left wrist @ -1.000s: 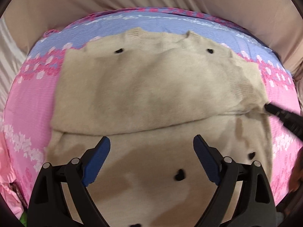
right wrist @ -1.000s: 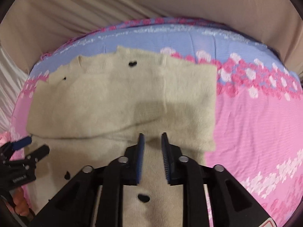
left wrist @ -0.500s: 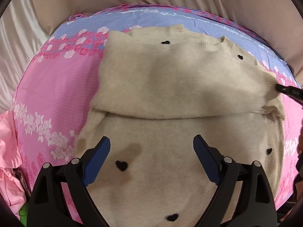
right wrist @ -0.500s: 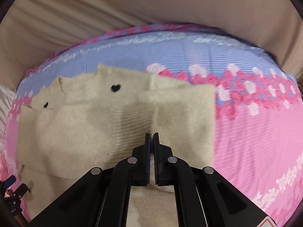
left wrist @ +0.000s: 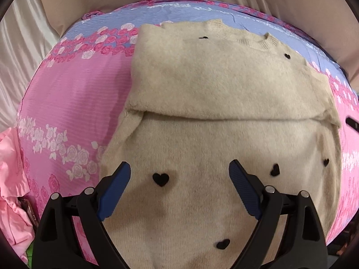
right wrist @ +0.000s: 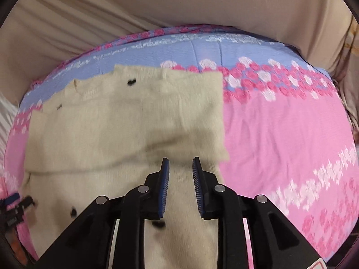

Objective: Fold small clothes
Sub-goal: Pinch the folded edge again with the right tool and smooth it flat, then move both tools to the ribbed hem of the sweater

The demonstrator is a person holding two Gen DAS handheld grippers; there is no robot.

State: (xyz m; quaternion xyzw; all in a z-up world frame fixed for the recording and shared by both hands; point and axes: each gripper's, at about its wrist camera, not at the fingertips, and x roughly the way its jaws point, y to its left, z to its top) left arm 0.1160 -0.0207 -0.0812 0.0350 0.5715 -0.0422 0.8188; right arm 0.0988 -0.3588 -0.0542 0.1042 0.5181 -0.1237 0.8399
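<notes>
Cream knit sweater with small black hearts, lying flat on a bed sheet printed pink and blue with roses; both sleeves folded across the chest, forming a band over the far half, lower body spread toward the near edge. Left gripper: fingers wide apart, nothing between them, hovering over the near body panel. Right gripper: fingers a little apart and opening, no cloth pinched, poised at the near edge of the folded sleeve band. Risks, as judged: fuzzy knit may snag on the ribbed pads; a grasp catching one layer only would drag the sleeve fold open; uneven lifting by the two hands would skew the next fold. Pink garment at far left, clear of the work.
</notes>
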